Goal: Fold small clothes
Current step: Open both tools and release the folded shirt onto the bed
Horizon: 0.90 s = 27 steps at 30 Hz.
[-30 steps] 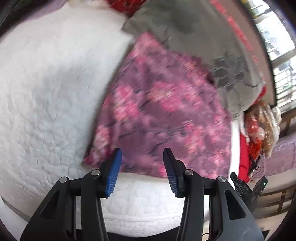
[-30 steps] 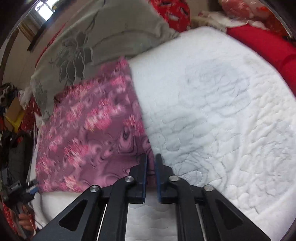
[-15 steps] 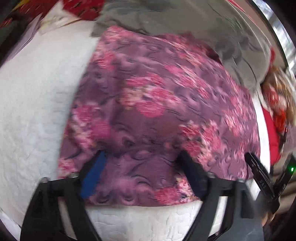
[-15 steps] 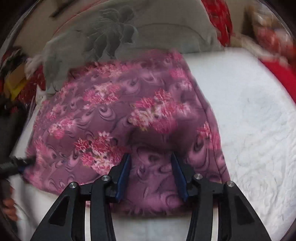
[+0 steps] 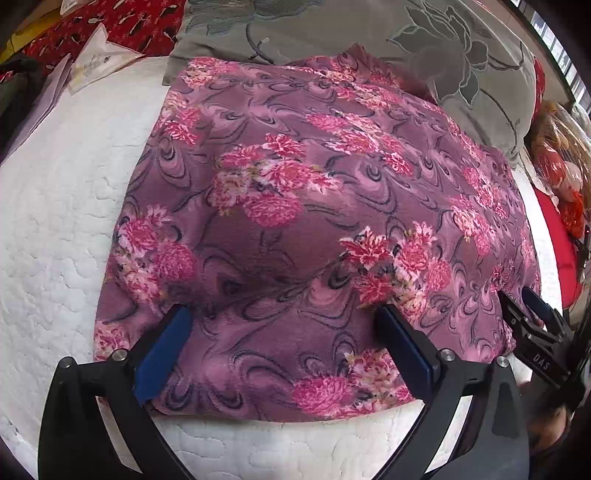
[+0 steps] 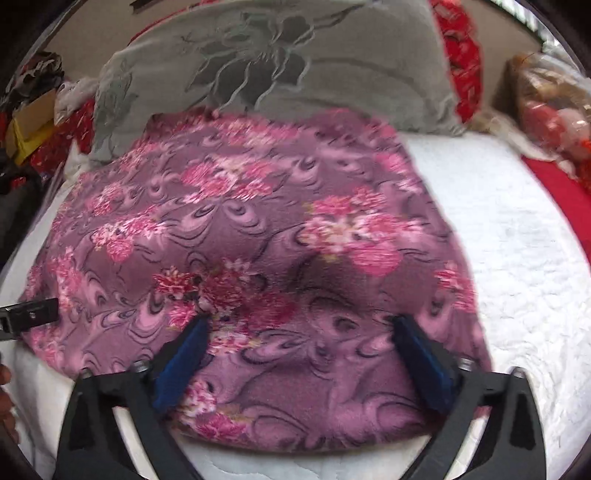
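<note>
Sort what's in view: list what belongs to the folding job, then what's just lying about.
For the job:
purple floral garment
left gripper, open
right gripper, open
white quilted bed

Lying about:
grey flowered pillow
red patterned fabric
white papers

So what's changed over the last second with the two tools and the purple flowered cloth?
The right tool was shut at the cloth's edge; it has let go and opened wide. The left tool opened wider too. Both moved in over the cloth's near edge. The cloth lies flat on the white quilt, with the grey pillow behind it as before.
</note>
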Motion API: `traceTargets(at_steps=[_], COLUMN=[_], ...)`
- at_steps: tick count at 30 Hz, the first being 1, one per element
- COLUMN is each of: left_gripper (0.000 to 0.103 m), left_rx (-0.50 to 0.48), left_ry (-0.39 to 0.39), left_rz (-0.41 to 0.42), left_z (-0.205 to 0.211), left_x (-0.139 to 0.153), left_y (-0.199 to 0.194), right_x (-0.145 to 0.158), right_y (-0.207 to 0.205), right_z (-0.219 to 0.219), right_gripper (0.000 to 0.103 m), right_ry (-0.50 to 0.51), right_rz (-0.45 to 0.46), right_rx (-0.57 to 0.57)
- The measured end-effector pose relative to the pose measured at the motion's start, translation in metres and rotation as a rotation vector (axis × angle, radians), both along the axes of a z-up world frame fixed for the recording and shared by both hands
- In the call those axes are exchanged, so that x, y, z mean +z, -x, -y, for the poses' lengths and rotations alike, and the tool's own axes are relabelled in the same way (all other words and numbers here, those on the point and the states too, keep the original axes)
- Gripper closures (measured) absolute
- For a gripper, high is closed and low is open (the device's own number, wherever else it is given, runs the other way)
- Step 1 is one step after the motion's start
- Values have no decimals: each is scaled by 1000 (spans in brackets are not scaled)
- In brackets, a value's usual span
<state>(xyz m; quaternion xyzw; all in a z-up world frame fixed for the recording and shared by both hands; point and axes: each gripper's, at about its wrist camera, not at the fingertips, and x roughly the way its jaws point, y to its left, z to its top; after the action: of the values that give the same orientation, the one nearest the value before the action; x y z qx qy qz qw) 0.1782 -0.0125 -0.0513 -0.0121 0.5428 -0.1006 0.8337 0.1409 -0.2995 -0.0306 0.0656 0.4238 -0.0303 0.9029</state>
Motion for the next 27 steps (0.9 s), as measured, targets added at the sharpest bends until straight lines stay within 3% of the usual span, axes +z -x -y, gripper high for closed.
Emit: traceTargets(at_steps=[3, 7, 11, 14, 18, 20, 22, 24, 25, 27], left_gripper=[2, 2, 2, 2, 0, 0, 0, 5, 5, 5], left_rx=[-7, 8, 52, 82, 117, 140, 124, 114, 107, 102], left_ry=[-2, -20, -24, -53, -96, -55, -68, -71, -69, -56], left_rz=[-5, 109, 121, 119, 15, 53, 35, 34, 54, 99], left_z=[0, -11, -23, -28, -35, -41, -41, -43, -45, -50], left_x=[8, 40, 55, 47, 3, -2, 1, 10, 21, 35], left_y=[-4, -26, -69, -97, -116, -116, -118, -116, -107, -91], right_x=[6, 38, 66, 69, 42, 15, 22, 28, 36, 53], right_y=[-6, -11, -45, -81, -123, -142, -141, -138, -128, -105], right_z=[3, 33, 98, 122, 127, 122, 111, 111, 110, 105], right_gripper=[1, 5, 8, 14, 24, 25, 22, 29, 42, 39], right_ry=[8, -12, -160, -224, -203, -96, 4, -6, -16, -67], right_rz=[-40, 72, 137, 139, 51, -74, -35, -39, -10, 67], right_rx=[25, -49, -229, -267, -314, -325, -319, -312, -306, -256])
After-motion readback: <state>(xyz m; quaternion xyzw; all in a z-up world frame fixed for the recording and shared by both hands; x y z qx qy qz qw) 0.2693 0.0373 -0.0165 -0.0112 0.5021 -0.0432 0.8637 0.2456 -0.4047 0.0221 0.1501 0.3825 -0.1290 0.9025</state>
